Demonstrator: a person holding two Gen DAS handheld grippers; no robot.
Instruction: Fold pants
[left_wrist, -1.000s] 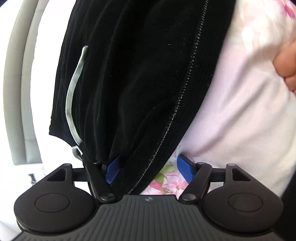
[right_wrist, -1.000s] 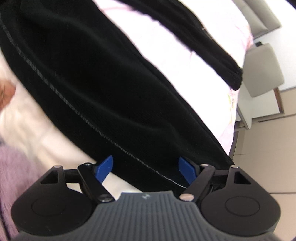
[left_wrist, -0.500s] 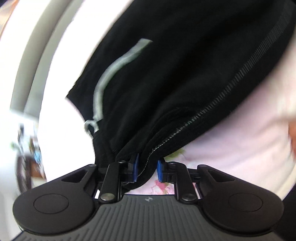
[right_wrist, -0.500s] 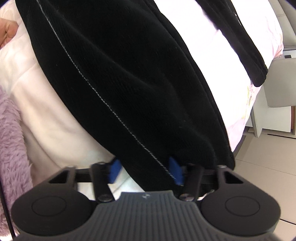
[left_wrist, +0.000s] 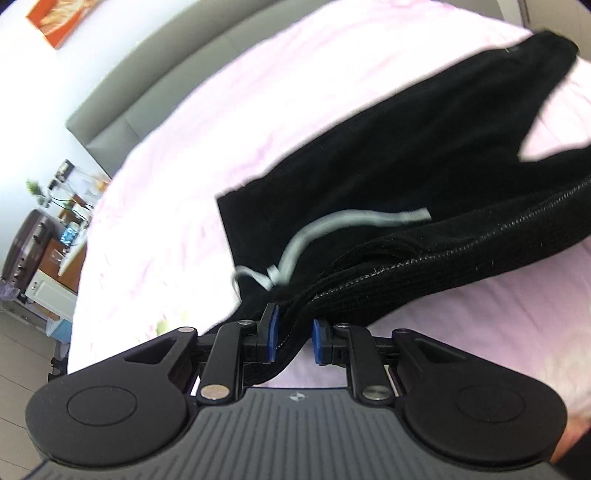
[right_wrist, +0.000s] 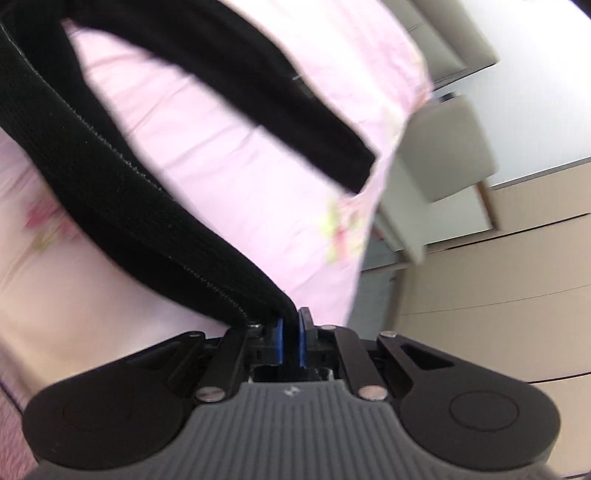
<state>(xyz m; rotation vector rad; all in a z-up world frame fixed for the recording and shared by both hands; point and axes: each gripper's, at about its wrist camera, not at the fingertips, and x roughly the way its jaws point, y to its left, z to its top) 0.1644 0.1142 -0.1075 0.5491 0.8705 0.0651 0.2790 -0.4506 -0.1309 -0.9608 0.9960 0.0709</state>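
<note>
pink bedding (left_wrist: 166, 206) with a faint flower print is spread over a bed, and on it the black pants (left_wrist: 406, 155) are laid out, partly raised off the sheet. at the waist end a pale grey drawstring (left_wrist: 332, 229) is seen lying loose across the dark cloth in the left wrist view. the thick ribbed waistband is gathered into a fold that runs down into the left claw (left_wrist: 294, 334), whose blue pads are drawn narrow and are pressed on that bunched edge. in the right wrist view a stitched band of the pants (right_wrist: 122, 192) is stretched from the upper left down to the right claw (right_wrist: 290, 338), whose 2 blue pads are closed nearly together with a thin black edge pinched between them. 1 pant leg is seen lying flat across the sheet toward the bed's far edge. beyond the bed, a grey padded headboard (left_wrist: 155, 81) and a cluttered desk (left_wrist: 62, 206) are shown on the left, and a pale grey stool (right_wrist: 443, 147) on beige floor tiles (right_wrist: 498, 277) on the right.
</note>
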